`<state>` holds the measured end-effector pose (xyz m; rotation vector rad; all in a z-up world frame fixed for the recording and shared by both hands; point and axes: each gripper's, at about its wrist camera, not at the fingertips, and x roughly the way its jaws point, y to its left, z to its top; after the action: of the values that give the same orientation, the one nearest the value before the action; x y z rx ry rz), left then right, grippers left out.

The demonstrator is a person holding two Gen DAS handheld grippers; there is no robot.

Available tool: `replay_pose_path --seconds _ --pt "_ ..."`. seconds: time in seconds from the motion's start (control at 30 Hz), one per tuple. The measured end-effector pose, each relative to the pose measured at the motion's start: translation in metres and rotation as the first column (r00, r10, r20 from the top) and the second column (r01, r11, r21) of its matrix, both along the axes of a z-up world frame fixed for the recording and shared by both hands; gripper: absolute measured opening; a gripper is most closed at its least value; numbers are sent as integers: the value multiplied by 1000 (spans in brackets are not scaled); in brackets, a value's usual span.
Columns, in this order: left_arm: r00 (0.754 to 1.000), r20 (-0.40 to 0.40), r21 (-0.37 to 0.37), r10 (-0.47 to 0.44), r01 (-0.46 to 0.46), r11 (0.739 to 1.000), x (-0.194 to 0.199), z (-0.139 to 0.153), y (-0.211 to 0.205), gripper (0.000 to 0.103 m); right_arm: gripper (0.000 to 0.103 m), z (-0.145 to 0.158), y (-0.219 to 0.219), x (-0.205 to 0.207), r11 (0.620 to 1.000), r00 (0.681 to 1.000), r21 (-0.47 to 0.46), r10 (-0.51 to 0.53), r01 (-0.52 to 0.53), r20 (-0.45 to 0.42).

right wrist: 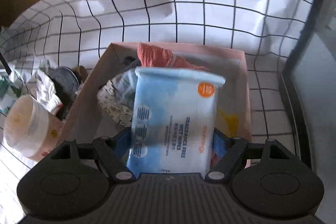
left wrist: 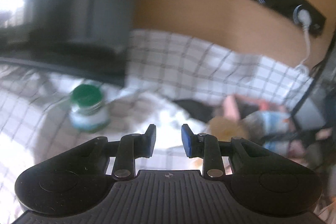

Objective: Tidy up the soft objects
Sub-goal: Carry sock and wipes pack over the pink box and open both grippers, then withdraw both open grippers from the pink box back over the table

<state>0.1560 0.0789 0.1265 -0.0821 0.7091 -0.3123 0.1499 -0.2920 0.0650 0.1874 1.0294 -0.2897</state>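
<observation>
The right gripper pointed steeply down over a pink box. Its jaws stood wide apart, one on each side of a blue-and-white pack of wet wipes. The blue pads sat against the pack's two long edges, and the pack stood upright between them, so the jaws were clamped on it. The pack's lower end lay close to the gripper body, and its upper end reached over the middle of the box.

Inside the box, behind the pack, lay an orange knitted cloth at the far wall, a patterned grey-and-white cloth to the left, and something yellow to the right. The box rested on a white sheet with a black grid. Just outside the box's left wall were a roll of white tape or ribbon, a white sock-like item and a dark grey garment.

The left gripper was seen in a blurred picture. Its jaws were partly apart with a clear gap, and nothing lay between the pads or touched them. Beyond it, on the same checked sheet, stood a jar with a green lid to the left. A blurred heap of mixed soft items lay to the right; they could not be told apart.
</observation>
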Motion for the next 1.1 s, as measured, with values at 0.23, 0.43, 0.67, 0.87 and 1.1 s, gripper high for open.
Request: replay_pose_path --seconds 0.23,0.43,0.67,0.87,1.1 --pt "995 -76 -55 65 -69 996 5 -36 60 30 84 63 41 2 995 995 -99 21 -11 96" --pt "997 -71 -119 43 -51 992 6 -53 85 30 86 98 84 31 994 989 -20 107 -106 105" --pt "996 -91 -133 25 -37 990 0 -71 102 30 86 88 110 88 974 990 175 142 -141 5" --pt "996 -86 -97 -5 -3 995 -6 -73 105 30 86 64 128 141 969 976 186 188 -165 -112" --pt "995 -89 -120 -33 22 993 -20 -77 121 30 86 6 153 190 964 931 179 240 -195 -274"
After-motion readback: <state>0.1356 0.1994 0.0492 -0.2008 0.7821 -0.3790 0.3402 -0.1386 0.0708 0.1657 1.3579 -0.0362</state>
